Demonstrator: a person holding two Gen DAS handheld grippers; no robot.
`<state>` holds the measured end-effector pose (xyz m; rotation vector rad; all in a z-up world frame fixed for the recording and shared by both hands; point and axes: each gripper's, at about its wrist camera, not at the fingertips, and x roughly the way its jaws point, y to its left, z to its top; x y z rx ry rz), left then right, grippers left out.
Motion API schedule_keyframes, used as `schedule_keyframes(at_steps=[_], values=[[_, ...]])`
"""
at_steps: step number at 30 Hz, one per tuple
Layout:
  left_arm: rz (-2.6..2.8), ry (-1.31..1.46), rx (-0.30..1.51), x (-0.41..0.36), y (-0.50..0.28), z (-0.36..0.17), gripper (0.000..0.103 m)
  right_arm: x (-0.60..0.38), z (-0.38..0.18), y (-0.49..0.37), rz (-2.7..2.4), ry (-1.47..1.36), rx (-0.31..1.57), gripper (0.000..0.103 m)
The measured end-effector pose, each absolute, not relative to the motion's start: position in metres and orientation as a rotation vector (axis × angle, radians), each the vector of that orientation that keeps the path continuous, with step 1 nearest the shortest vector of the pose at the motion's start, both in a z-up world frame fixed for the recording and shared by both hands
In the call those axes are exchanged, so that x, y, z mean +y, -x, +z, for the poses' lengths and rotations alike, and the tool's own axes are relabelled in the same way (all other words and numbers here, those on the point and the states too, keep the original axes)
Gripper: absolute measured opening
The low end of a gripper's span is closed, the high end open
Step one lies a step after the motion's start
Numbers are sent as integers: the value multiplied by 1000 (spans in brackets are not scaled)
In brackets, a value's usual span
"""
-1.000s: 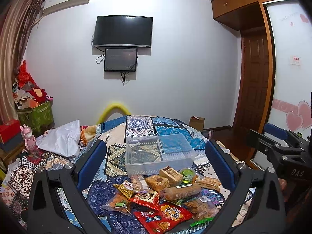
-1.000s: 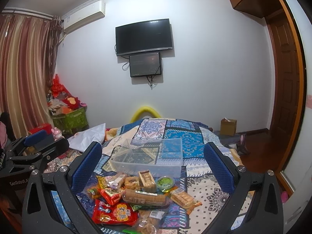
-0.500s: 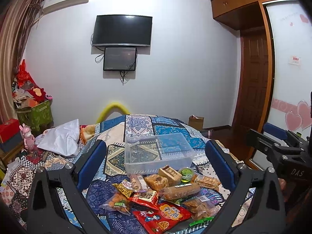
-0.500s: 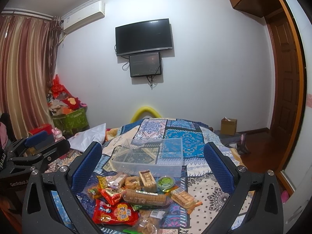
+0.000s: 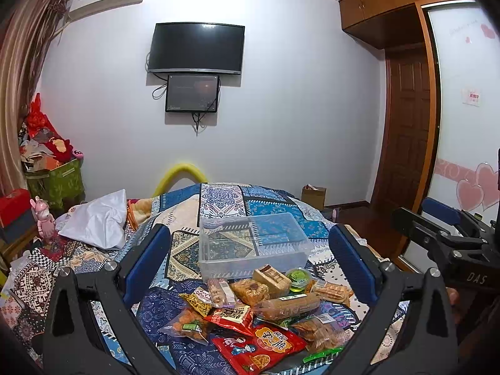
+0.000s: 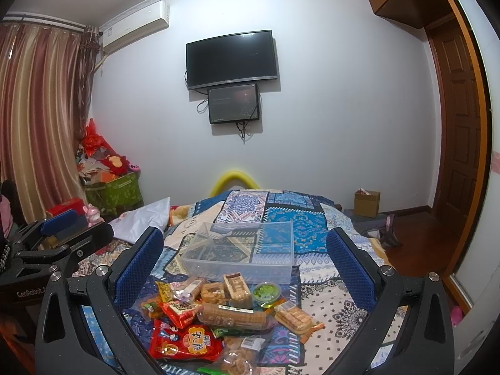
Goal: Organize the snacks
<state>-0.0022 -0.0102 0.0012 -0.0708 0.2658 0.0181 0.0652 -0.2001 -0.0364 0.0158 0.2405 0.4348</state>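
biscuit roll [image 6: 232, 314] lengthwise left-right, seemingly flat

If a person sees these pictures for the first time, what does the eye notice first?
First, the colourful pile of snack packets on the patterned quilt, with a big red packet nearest the camera. Just behind the pile stands a clear plastic box with no snacks inside. On the far wall hangs a dark television.
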Motion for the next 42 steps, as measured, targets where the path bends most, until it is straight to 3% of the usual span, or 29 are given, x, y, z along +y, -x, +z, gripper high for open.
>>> schedule_keyframes(at_steps=[25,42], values=[[6,75,317,-8,-12,-8,102,-202,-46,-74,429,-21,267,103],[3,112,604,16,-73,-88,102,-217,-101,-128,421,-32,500,103]])
